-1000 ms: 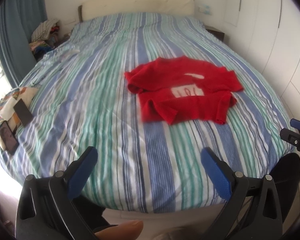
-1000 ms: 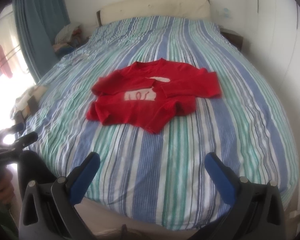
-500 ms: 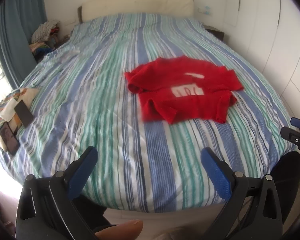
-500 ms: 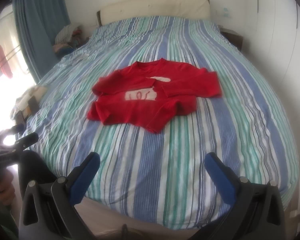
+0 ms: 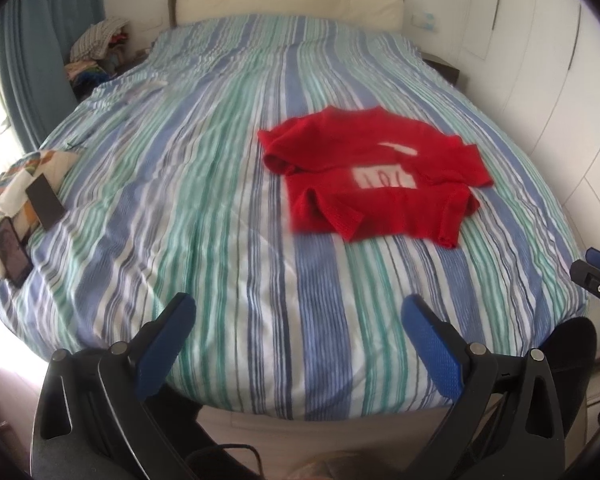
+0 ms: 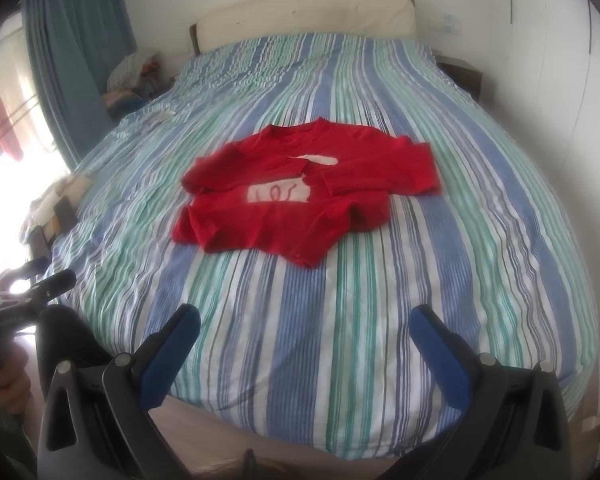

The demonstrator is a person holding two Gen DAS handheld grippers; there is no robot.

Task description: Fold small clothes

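Observation:
A small red sweater with a white patch on its front lies rumpled on the striped bedspread, sleeves partly folded in. It also shows in the right wrist view, right of the bed's middle. My left gripper is open and empty above the bed's near edge, well short of the sweater. My right gripper is open and empty, also back at the near edge. Each gripper shows at the other view's side edge.
A patterned cloth with a phone and a dark card lies at the bed's left edge. A heap of clothes sits by the blue curtain. White wardrobe doors line the right side. A headboard stands at the far end.
Almost nothing: both grippers stay open and hold nearly still, with only a slight shift of view. The sweater has not moved.

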